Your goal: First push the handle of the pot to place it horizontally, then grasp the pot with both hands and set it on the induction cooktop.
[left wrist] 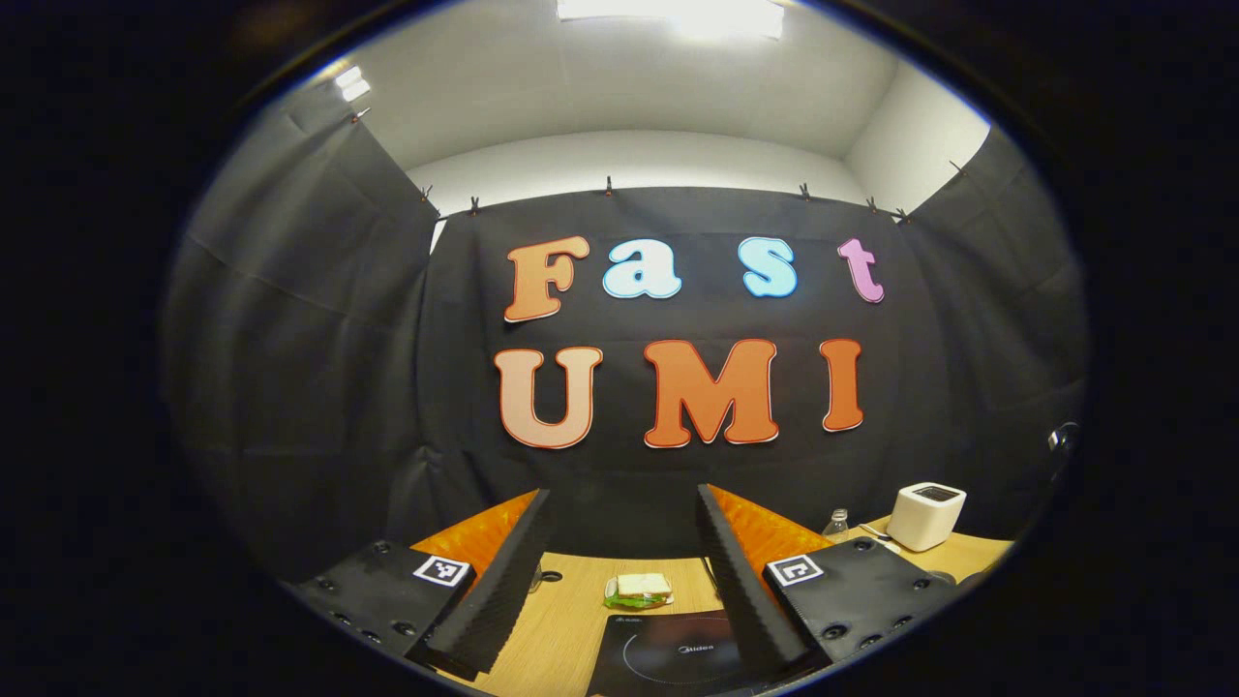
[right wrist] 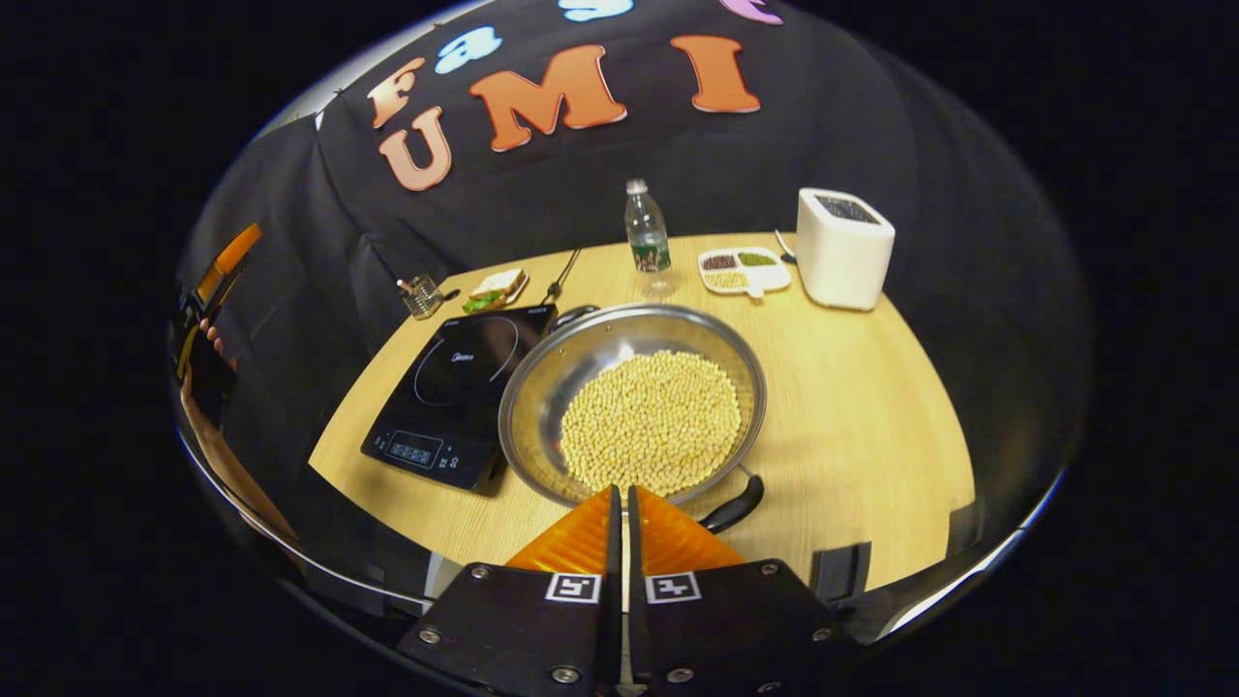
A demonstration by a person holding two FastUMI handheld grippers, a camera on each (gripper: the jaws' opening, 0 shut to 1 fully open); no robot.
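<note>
hovering with fingers pressed together and empty, the right gripper sat nearest the pot's handle, which angled toward the table's near edge beside the induction cooktop, while the left gripper gaped wide.

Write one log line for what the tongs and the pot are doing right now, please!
left tongs: open, raised | right tongs: shut, near black pot handle | round steel pot of beans: on wooden table beside black induction cooktop

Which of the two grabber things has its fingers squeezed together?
The right gripper, with its orange fingers closed flat together near the pot rim. The left gripper has its fingers spread wide apart.
</note>
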